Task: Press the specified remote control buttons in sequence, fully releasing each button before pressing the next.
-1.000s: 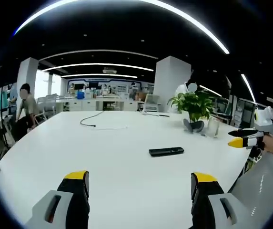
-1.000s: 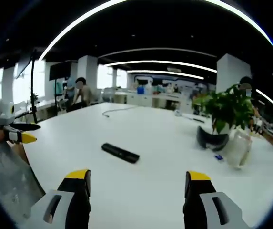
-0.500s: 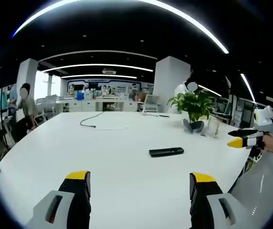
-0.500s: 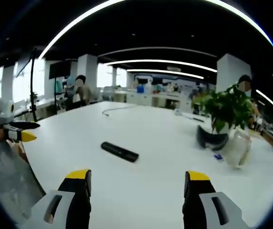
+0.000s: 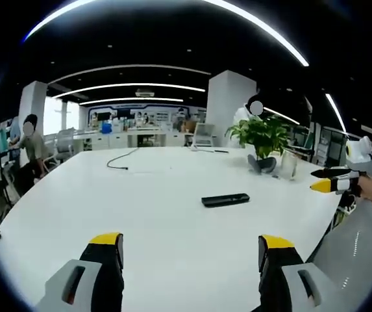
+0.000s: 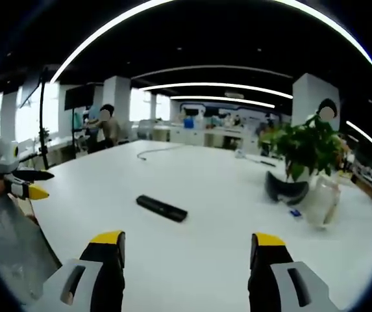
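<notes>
Well back from the table [image 5: 75, 214], both tongs are held spread and empty: left tongs [image 5: 189, 250], right tongs [image 6: 186, 247]. That stance is presumably kept so the remote [image 5: 225, 200] can be seen before any button is pressed. One remote is counted, lying flat near the table's middle, apart from both tongs. One plant [image 6: 306, 153] and one cable [image 5: 122, 159] are set toward the far edge.
</notes>
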